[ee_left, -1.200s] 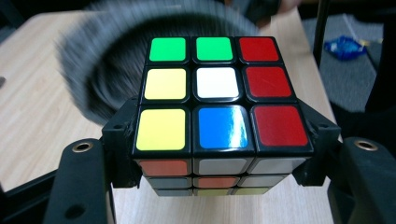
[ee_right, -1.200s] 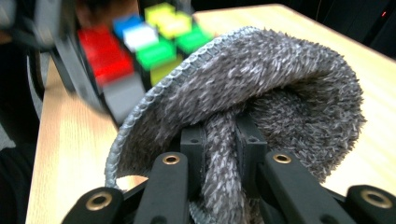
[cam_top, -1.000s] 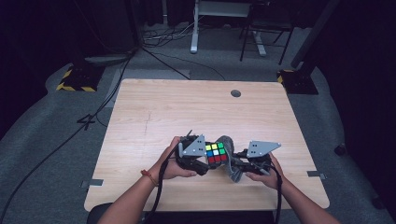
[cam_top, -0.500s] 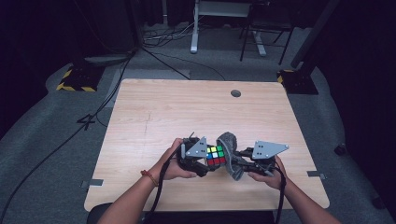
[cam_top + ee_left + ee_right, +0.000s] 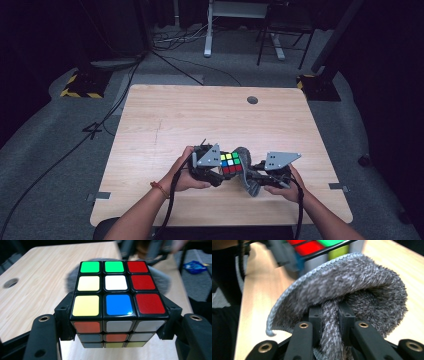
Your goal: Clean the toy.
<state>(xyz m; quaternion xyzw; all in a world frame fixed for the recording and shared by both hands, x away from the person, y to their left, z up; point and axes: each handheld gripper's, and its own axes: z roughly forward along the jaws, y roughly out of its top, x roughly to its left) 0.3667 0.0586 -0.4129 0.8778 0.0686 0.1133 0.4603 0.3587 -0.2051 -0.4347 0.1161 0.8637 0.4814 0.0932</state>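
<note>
We find the left gripper (image 5: 117,325) clamped on the puzzle cube (image 5: 116,290), held above the desk (image 5: 200,115) near its front edge; the right gripper (image 5: 332,322) pinches a grey cloth (image 5: 352,290) against the cube's far side. Wiping appears under way, completion undetermined.

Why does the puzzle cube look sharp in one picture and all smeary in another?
In the left gripper view the cube sits close and in focus, with a little glare on its blue tile; in the right gripper view the grey cloth is up front and the cube behind it blurs; the high view has dark surroundings.
</note>
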